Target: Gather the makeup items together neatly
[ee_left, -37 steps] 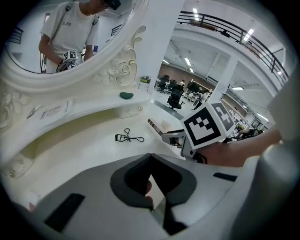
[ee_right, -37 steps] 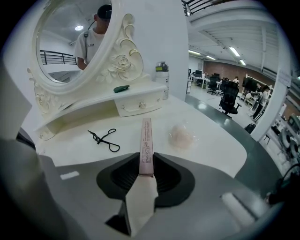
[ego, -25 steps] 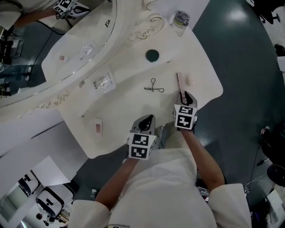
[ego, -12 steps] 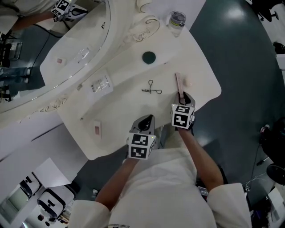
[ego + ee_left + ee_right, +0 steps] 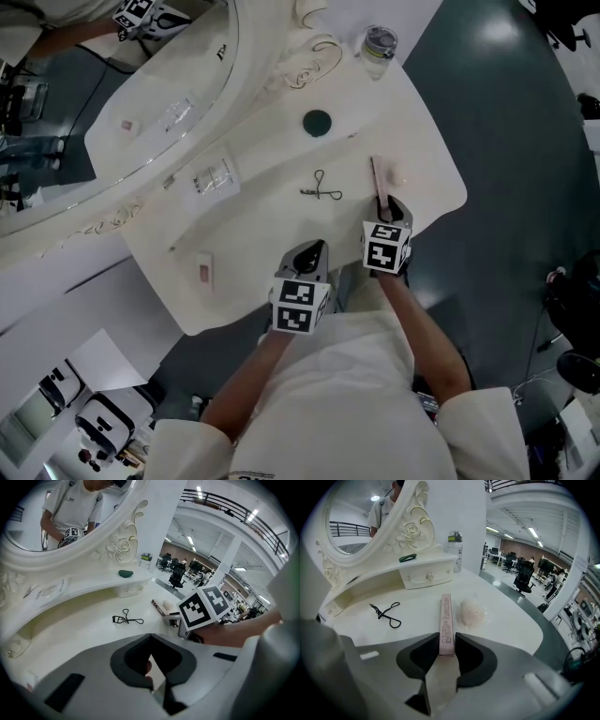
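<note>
So the right gripper [image 5: 446, 644] has the near end of the pink box [image 5: 446, 620] sitting between its jaws. The pads look snug against both long sides, but the jaws are easing open. The box lies flat on the table [image 5: 262, 244] and runs straight out ahead of the jaws. Just right of it, a bit ahead of the tips, is a puff [image 5: 472, 611] in clear wrap. I can't tell whether it touches the box.

Ahead and off to the left of that gripper is the curler [image 5: 385, 613], well apart from the box. Further out the same way there's a green disc [image 5: 407, 558] up on the shelf, and a bottle [image 5: 454, 545] at the far end.

The left gripper [image 5: 150, 660] is clamped closed with nothing in it, just left of the right one over the near table edge. The curler is ahead of it too.
</note>
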Demonstrator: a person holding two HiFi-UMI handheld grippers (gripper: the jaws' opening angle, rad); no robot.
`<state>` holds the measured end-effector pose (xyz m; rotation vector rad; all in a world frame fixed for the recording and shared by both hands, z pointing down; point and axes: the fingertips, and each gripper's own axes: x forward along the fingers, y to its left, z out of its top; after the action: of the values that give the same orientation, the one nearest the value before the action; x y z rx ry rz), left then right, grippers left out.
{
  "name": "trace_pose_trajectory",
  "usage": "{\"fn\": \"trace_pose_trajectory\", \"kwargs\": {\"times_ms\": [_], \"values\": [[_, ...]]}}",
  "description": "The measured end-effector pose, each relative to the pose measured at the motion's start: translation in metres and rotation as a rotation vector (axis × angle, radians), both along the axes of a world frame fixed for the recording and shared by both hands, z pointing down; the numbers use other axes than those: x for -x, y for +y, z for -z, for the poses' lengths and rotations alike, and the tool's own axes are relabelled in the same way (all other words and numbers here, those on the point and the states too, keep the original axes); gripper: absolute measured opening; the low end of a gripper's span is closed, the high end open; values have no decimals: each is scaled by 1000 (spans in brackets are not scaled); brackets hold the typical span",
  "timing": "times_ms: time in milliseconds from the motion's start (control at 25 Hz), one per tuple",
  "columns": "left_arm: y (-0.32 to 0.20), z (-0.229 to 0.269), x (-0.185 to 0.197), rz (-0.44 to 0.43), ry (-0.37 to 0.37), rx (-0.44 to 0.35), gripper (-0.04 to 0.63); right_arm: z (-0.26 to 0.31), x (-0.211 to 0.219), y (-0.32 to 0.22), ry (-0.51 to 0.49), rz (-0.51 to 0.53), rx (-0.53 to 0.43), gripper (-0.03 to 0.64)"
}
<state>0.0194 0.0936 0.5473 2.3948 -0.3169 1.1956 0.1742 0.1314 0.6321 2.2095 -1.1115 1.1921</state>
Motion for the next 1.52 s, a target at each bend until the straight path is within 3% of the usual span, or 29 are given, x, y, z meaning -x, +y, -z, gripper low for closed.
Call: {"fn": "trace_pose_trajectory", "kwargs": {"times_ms": [240, 360, 960, 1280, 1520], "values": [[-2, 1, -2, 7, 8, -4, -2, -2, -2, 2, -32, 2, -11, 101], [-3, 2, -2, 14, 15, -8, -2, -5, -5, 5, -32, 4, -6, 150], [-1, 12, 13, 33, 46, -20, -2, 30, 1, -2, 35, 25, -24, 150], [-3, 16, 23, 52, 61, -26, -2, 48, 17, -5, 105, 100, -20, 29], [-4, 20, 31, 72, 75, -33, -2, 56, 37, -9, 99, 169, -36, 2]]}}
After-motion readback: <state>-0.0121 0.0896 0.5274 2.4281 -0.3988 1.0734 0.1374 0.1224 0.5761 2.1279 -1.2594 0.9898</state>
